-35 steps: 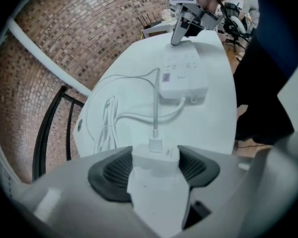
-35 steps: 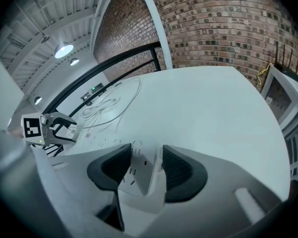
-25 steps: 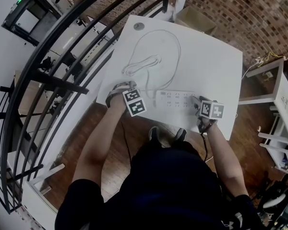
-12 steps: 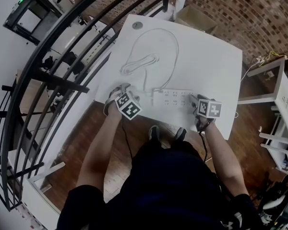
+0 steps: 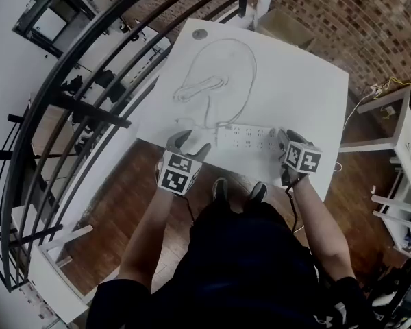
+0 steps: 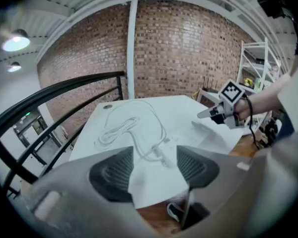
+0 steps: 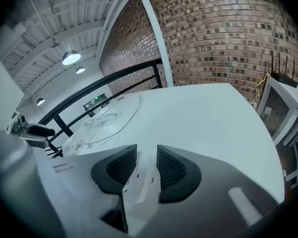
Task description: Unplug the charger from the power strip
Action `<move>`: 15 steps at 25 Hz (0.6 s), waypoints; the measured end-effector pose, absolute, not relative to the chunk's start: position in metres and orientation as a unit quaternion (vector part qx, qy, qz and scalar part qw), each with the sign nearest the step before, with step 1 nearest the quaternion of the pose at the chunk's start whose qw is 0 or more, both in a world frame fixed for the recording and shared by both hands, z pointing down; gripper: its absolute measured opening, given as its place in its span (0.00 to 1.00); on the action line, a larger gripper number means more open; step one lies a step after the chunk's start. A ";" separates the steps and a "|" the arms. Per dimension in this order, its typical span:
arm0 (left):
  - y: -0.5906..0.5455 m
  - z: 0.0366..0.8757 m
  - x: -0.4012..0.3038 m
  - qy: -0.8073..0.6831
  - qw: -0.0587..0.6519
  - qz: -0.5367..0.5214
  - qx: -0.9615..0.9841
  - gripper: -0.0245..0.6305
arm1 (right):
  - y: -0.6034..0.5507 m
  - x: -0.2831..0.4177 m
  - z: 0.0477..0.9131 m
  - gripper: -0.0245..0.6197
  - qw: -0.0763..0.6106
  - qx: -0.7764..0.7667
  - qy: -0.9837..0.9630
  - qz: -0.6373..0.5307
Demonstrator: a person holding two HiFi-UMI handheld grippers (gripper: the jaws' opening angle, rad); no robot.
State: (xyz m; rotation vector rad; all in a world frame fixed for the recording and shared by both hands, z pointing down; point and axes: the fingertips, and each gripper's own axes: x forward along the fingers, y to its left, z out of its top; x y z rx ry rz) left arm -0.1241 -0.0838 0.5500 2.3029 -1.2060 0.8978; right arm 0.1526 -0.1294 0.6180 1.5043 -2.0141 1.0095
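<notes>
The white power strip (image 5: 250,138) lies along the near edge of the white table (image 5: 294,88). A thin white cable (image 5: 250,74) loops over the table to the strip's left end, where a small white plug (image 6: 165,154) sits; I cannot tell whether it is plugged in. My left gripper (image 5: 192,144) hangs above the table's near-left edge, short of the strip. Its jaws are closing with nothing between them (image 6: 154,170). My right gripper (image 5: 285,142) is at the strip's right end. Its jaws are closing, and its pads (image 7: 124,170) press on the strip's end (image 7: 141,182).
A black curved railing (image 5: 89,81) runs close along the table's left side. The cable's slack is bundled in a coil (image 5: 202,88) at mid-table. A round grommet (image 5: 199,35) marks the far-left corner. White shelving (image 5: 397,136) stands to the right, with a cardboard box (image 5: 288,22) behind the table.
My left gripper has drawn back from the strip's left end toward me, risen and rolled. The right gripper has stayed at the strip's right end.
</notes>
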 end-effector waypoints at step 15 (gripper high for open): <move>-0.024 0.411 0.012 -0.349 0.166 0.091 0.918 0.04 | -0.068 0.123 0.441 0.06 0.039 0.439 -0.839 0.319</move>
